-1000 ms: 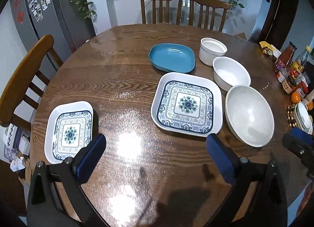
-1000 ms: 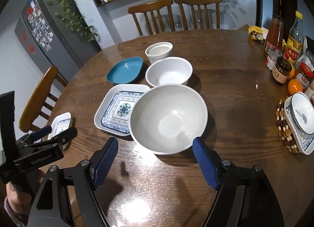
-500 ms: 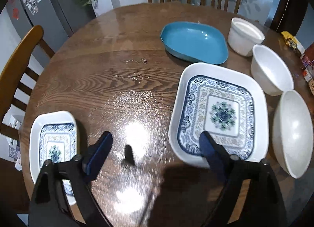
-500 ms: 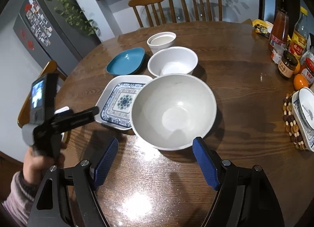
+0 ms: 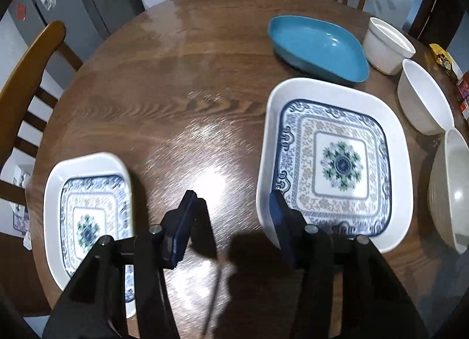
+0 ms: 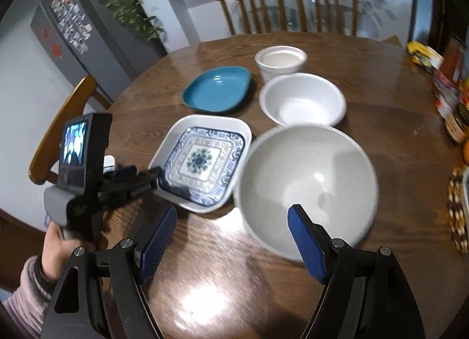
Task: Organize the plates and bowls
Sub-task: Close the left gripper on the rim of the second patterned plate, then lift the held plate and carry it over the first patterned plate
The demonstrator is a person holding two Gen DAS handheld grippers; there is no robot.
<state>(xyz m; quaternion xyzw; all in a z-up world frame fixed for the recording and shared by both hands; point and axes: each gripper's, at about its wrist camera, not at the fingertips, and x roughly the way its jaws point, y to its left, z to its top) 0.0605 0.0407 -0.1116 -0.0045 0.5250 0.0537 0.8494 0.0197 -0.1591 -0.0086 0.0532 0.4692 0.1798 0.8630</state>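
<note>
A large patterned square plate [image 5: 337, 160] lies on the round wooden table [image 5: 181, 81]; it also shows in the right wrist view [image 6: 202, 160]. My left gripper [image 5: 231, 216] is open and low at its near left rim, its right finger over the rim. A small patterned square plate [image 5: 88, 216] lies to the left. A blue dish [image 5: 319, 46], a small white bowl [image 5: 390, 46], a medium white bowl [image 6: 302, 101] and a large white bowl [image 6: 307, 189] lie beyond. My right gripper [image 6: 231, 239] is open, its right finger over the large bowl's near rim.
Wooden chairs stand at the left [image 5: 26, 75] and at the far side [image 6: 287, 8]. Bottles, jars and an orange crowd the right edge [image 6: 454, 90]. A beaded mat [image 6: 457, 207] lies at the right. A fridge [image 6: 73, 31] stands behind on the left.
My left gripper has moved forward and down to the large patterned plate's rim and its jaws have narrowed. My right gripper has moved closer to the large white bowl.
</note>
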